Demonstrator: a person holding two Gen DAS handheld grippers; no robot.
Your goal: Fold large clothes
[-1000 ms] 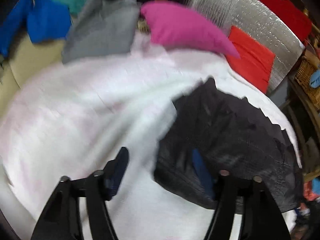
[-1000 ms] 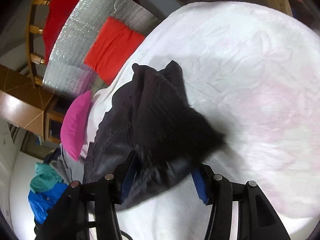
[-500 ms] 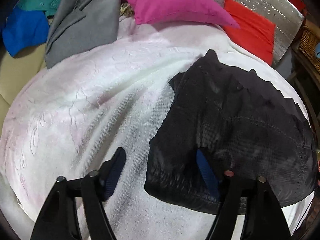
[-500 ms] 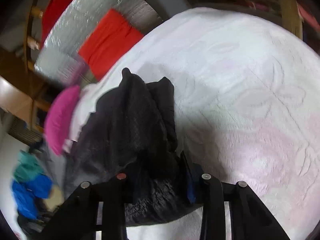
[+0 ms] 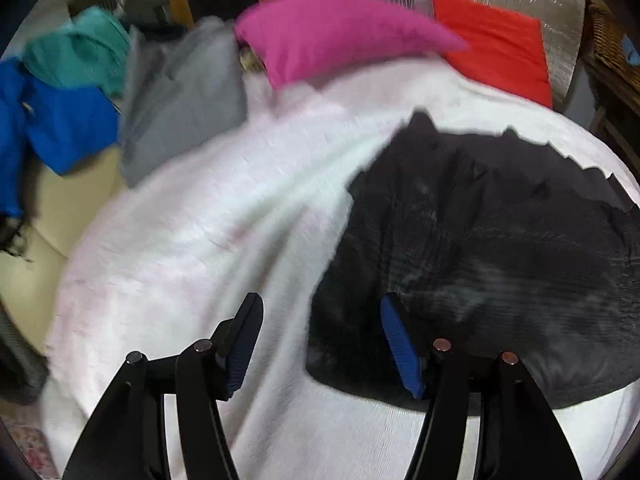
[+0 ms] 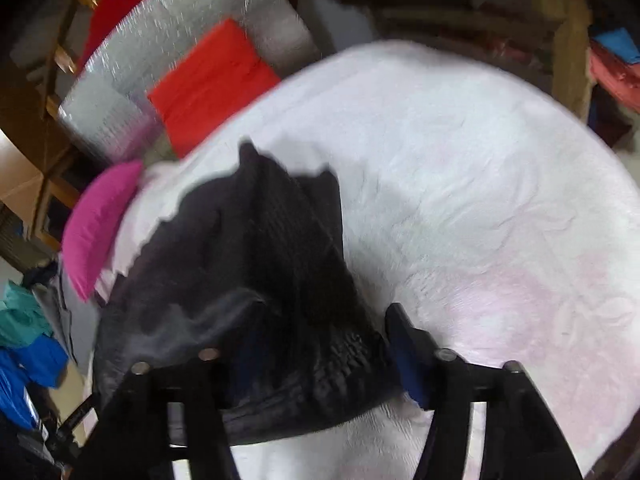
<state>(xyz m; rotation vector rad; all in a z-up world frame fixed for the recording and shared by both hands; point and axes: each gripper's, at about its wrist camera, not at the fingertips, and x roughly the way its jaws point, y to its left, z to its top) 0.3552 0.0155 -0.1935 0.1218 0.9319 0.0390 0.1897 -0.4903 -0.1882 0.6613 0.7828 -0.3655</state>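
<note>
A black garment (image 5: 480, 248) is being shown lying in a folded heap on a white blanket (image 5: 224, 216) that covers the bed, toward the blanket's far side, near the edge where a red cloth (image 5: 496, 44) and a pink pillow (image 5: 336, 32) are resting. The left gripper (image 5: 322, 344) is being held released above the blanket, its jaws spread and nothing caught between them; its blue pad (image 5: 400, 348) is being seen over the garment's near edge. The right gripper (image 6: 320, 356) has just been opening; its jaws are being held apart with the garment's near corner bunched between them, and whether the pads are pressing on it cannot be told. Grey (image 5: 180, 100), teal (image 5: 80, 52) and blue clothes (image 5: 68, 124) are being kept piled beyond the blanket's far left corner.
</note>
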